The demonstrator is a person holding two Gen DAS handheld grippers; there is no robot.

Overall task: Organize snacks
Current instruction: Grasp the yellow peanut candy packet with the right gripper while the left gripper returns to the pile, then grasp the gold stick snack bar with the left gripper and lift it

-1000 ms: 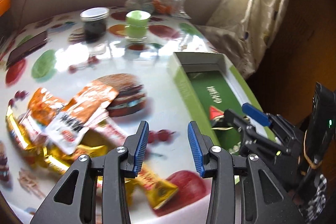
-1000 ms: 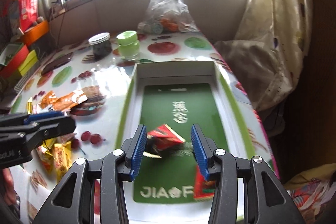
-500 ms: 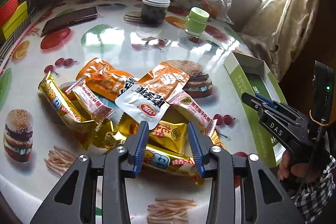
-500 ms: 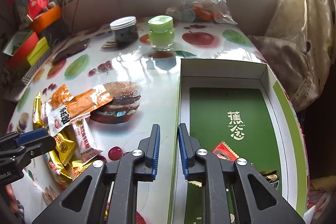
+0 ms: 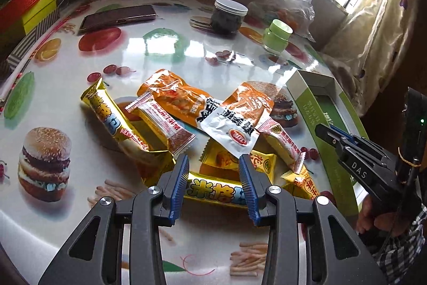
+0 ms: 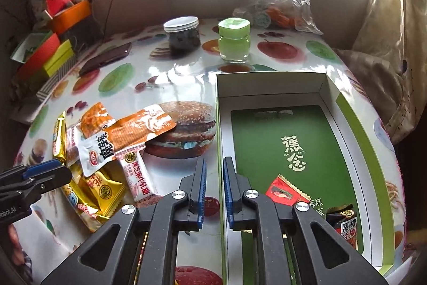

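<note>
the left tongs are apart and empty, right above a long shiny yellow snack bar at the near edge of the pile of snack packets on the fruit-and-burger printed tabletop. the right tongs are together and empty, over the left wall of the green and white cardboard box. a red snack packet lies inside the box, just right of them.

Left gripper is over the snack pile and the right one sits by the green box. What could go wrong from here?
1. The left gripper is open above a yellow bar that lies partly under other packets; closing could catch the small yellow packet too.
2. The snack pile overlaps heavily, so a lift may drag neighbours across the glossy tablecloth.
3. The shut right gripper hangs by the green box's wall and might knock it.
</note>
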